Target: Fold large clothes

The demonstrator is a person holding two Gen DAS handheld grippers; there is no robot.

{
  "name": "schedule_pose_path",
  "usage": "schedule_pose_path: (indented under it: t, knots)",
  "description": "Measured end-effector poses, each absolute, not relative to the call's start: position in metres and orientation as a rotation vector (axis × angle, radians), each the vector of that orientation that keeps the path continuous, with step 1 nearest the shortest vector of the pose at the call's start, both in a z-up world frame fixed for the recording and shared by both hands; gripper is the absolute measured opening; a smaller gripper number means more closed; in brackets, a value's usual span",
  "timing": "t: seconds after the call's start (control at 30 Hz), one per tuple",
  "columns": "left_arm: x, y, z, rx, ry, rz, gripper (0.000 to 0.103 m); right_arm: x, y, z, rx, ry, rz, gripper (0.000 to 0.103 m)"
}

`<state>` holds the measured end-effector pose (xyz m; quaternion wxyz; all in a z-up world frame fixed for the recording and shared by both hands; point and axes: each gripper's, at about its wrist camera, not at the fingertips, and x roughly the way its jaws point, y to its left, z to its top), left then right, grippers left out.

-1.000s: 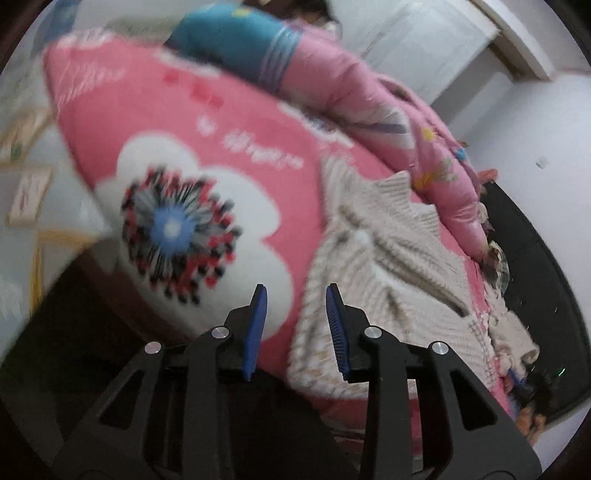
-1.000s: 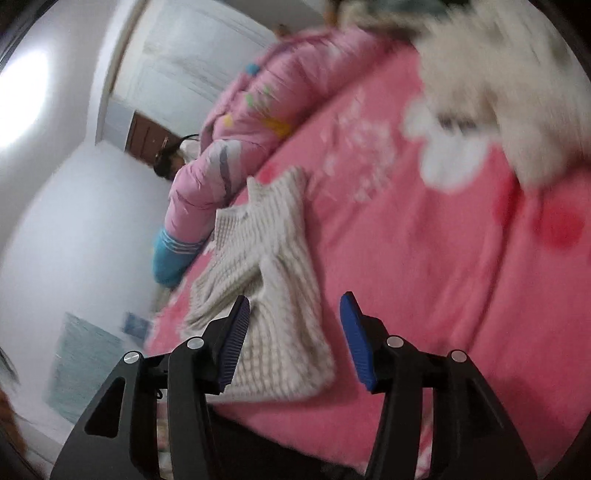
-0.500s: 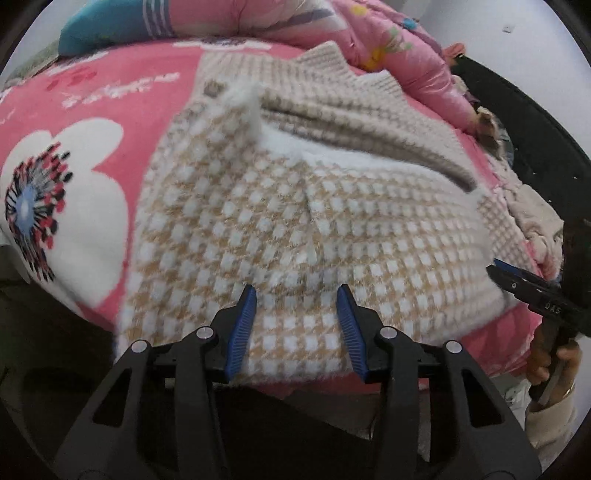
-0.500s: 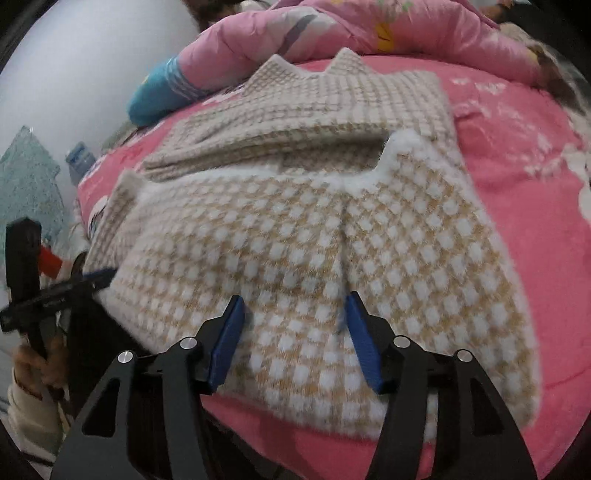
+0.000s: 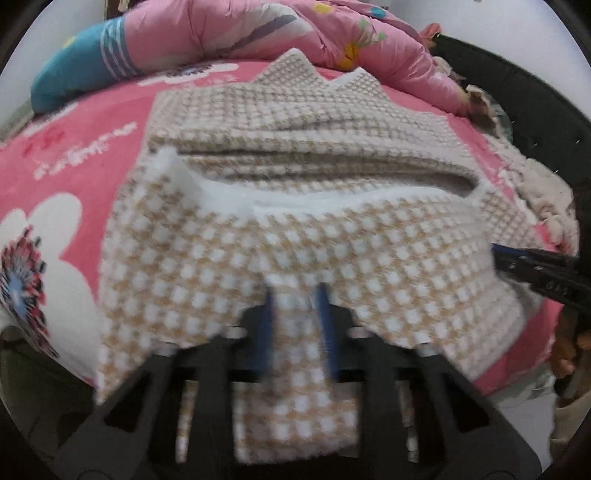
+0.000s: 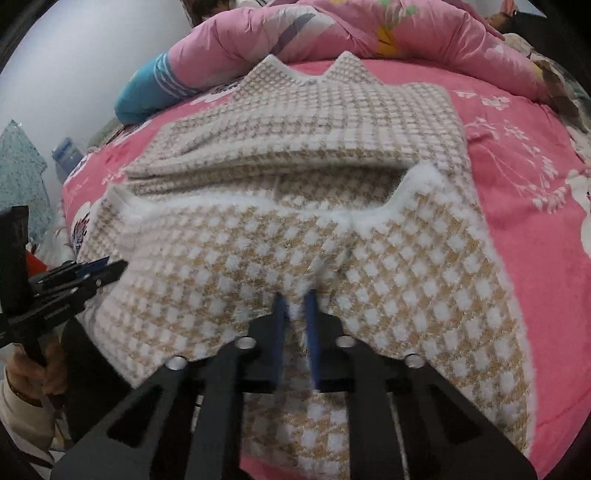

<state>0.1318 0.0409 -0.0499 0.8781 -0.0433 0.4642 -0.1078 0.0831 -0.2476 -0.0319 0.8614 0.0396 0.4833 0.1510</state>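
The beige checked sweater (image 5: 295,229) lies folded on the pink bed (image 5: 74,155). Its near hem is pinched by both: the left claw (image 5: 295,317) and right claw (image 6: 295,314) are each clenched on it, a pink quilt (image 6: 332,33) beyond.

My light is soft and even, indoor and fairly bright, with no glare. The beige-and-white checked knit garment (image 5: 332,254) reads clearly at mid-frame on both wrist views, but its near hem smears with motion blur. The black left gripper with blue pads (image 5: 297,325) and the black right gripper with blue pads (image 6: 295,328) are blurred too. A dark shadow sits under the garment's folded layer. Fisheye bending curves the pink floral bed cover (image 6: 524,155), and the corners vignette to black.
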Motion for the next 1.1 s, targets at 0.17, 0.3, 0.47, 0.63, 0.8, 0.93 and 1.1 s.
schedule_pose_path:
  t: [0.17, 0.3, 0.47, 0.63, 0.8, 0.93, 1.1]
  knots:
    - [0.151, 0.053, -0.051, -0.143, 0.97, -0.242, 0.005, 0.098, -0.244, -0.029, 0.076, 0.998, 0.279, 0.006]
    - [0.156, 0.053, -0.057, -0.15, 0.965, -0.253, 0.008, 0.109, -0.243, -0.044, 0.087, 1.023, 0.274, 0.006]
    - [0.144, 0.069, -0.041, -0.193, 0.941, -0.3, 0.02, 0.097, -0.252, -0.024, 0.085, 1.012, 0.318, 0.033]
    - [0.139, 0.093, -0.012, -0.158, 0.805, -0.209, 0.034, 0.092, -0.293, 0.012, 0.121, 0.855, 0.206, 0.043]
    - [0.165, 0.114, -0.025, -0.124, 0.845, -0.048, 0.034, 0.12, -0.308, -0.003, 0.095, 0.871, 0.113, 0.043]
    - [0.174, 0.117, -0.039, -0.112, 0.885, -0.041, 0.033, 0.131, -0.3, -0.023, 0.051, 0.939, 0.105, 0.018]
    - [0.176, 0.11, -0.028, -0.075, 0.848, -0.056, 0.009, 0.121, -0.308, -0.01, 0.124, 0.879, 0.103, 0.008]
